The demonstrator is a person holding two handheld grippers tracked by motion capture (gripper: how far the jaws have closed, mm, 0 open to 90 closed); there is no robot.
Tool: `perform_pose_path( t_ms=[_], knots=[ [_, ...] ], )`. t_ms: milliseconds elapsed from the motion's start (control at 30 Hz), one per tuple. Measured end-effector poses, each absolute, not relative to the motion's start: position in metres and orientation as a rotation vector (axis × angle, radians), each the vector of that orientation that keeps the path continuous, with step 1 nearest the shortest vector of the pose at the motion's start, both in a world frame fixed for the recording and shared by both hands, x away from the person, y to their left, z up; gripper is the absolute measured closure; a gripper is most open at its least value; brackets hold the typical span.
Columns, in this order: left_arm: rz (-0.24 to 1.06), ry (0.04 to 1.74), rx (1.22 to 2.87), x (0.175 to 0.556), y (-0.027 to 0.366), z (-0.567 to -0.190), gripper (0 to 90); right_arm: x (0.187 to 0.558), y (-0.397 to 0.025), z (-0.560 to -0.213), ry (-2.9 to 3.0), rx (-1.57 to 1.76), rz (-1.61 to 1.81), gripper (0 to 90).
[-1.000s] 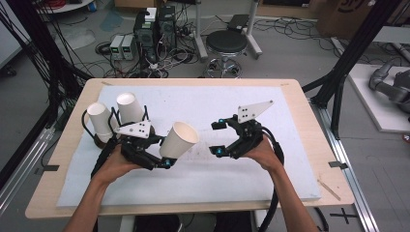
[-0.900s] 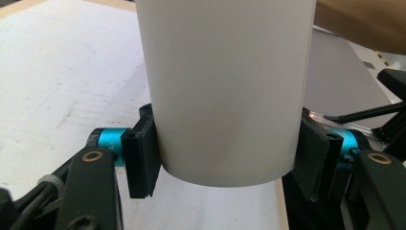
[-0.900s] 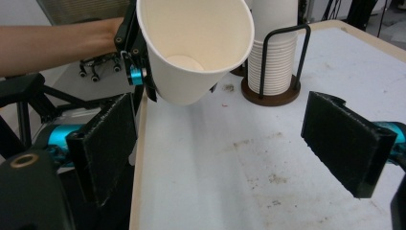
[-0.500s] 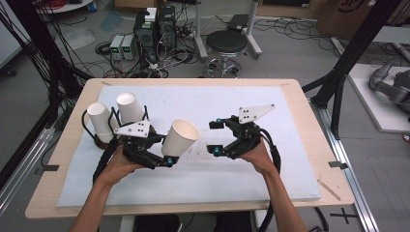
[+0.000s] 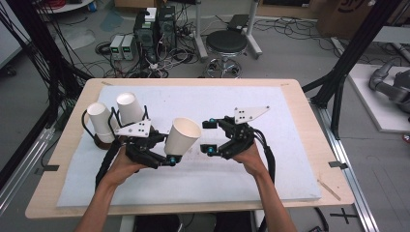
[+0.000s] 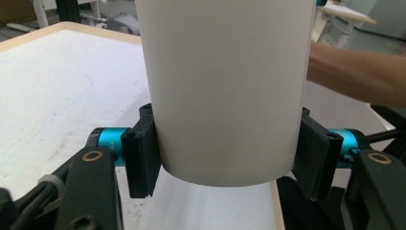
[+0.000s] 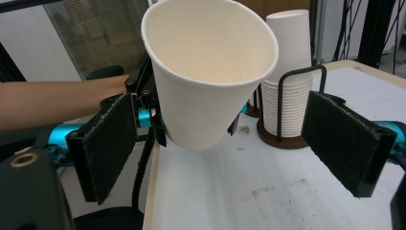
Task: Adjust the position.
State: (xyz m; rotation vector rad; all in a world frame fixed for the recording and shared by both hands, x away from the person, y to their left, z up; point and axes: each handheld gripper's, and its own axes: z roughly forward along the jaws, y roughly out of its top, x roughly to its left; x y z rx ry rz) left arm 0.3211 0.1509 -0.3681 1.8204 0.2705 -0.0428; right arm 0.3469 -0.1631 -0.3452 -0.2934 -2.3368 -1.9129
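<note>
While my left tool [image 5: 170, 157] squeezes the paper cup [image 5: 182, 136] near its bottom, tipped toward 3 o'clock above the table [image 5: 290, 116], my right tool [image 5: 209, 137] waits wide apart. Next, I think, it must close on the rim.

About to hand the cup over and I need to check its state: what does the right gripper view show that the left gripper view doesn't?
Right gripper view alone: the paper cup's open mouth and empty inside, the right tool with jaws open on either side of the cup without touching it, and the stacks of cups in a wire holder behind. Left gripper view alone: the left tool's pads pressed on the cup's lower wall near its base. Both: the same white cup and the white table cover.
</note>
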Motion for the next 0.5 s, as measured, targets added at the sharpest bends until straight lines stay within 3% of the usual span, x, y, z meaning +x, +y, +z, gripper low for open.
perform_pose_path(
  t_ms=[500],
  knots=[
    [-0.066, 0.250, 1.797, 0.3205, 0.1404, -0.3733, 35.7, 0.3478, -0.1528, -0.3479, -2.277, -0.281, -1.955, 12.5]
  ],
)
